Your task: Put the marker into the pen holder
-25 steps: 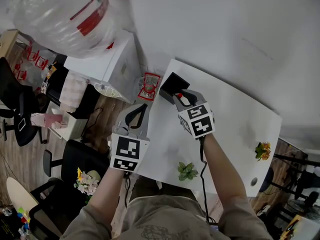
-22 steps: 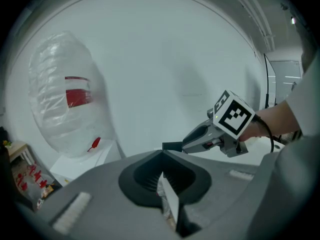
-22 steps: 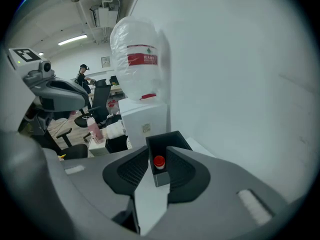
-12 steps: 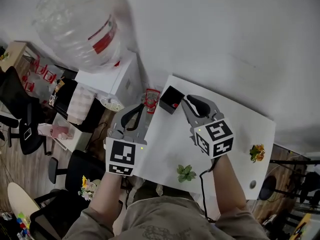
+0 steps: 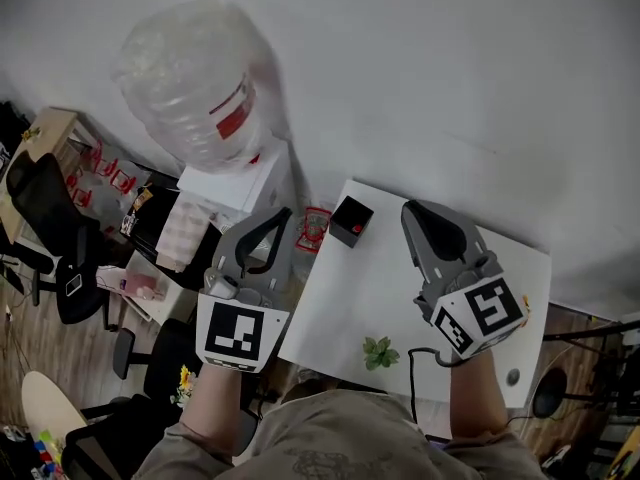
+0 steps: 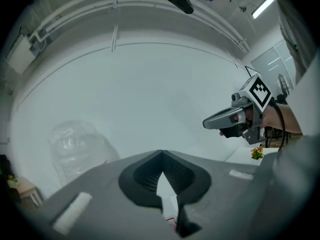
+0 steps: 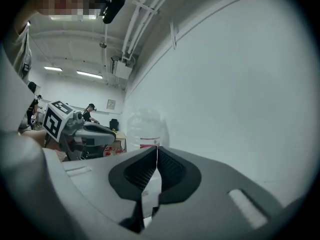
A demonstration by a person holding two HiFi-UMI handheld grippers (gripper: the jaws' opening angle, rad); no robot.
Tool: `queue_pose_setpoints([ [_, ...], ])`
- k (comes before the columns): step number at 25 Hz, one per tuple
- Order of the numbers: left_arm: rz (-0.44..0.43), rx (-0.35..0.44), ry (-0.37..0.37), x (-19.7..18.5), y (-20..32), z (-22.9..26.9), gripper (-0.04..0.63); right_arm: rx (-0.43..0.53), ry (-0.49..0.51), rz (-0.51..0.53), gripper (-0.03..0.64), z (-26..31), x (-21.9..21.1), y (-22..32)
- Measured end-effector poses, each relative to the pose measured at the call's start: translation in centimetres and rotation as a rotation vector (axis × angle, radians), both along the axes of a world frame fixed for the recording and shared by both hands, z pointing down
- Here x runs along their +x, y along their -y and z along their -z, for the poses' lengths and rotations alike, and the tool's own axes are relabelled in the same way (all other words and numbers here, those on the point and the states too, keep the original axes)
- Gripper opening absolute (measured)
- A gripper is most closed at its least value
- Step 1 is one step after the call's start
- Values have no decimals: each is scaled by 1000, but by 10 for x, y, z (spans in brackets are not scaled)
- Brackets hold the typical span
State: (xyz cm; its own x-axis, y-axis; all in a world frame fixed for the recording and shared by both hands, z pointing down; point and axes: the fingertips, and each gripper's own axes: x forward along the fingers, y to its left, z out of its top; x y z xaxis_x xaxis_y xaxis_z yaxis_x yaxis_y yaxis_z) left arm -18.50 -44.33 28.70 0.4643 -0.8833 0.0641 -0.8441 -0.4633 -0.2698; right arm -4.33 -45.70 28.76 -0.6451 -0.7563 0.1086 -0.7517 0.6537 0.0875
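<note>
– can you see the marker in the pen holder [image 5: 346, 217]?
– only a red speck [image 5: 357, 228] inside, too small for you to tell. in the head view your right forearm [image 5: 472, 413] hides part of the bench's [image 5: 345, 293] near edge.

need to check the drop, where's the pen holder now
In the head view, the black pen holder stands on the white table's far left corner, beside a red-and-white object.

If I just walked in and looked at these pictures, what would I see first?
The huge clear water bottle at the upper left, standing on a white dispenser. Next, the left gripper and right gripper held up near the white table, both shut and empty; the right one's jaws have just been closing. Between them sits a small black pen holder.
</note>
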Motion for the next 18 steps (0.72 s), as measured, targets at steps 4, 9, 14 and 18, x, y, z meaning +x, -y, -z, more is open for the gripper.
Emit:
queue_pose_setpoints([
  [4,-13,29,-5,3,-24,21,0,40,28,23,29,20,0,-31],
  [9,-36,20,-16,8,-51,25,0,73,81,33,29,35,4,-65],
  [14,-22,-10,-30,6,-74,10,0,48,87,44,28,26,12,-93],
  [18,-1,-75,-35,0,-88,-16,0,2,71,32,28,5,21,-106],
])
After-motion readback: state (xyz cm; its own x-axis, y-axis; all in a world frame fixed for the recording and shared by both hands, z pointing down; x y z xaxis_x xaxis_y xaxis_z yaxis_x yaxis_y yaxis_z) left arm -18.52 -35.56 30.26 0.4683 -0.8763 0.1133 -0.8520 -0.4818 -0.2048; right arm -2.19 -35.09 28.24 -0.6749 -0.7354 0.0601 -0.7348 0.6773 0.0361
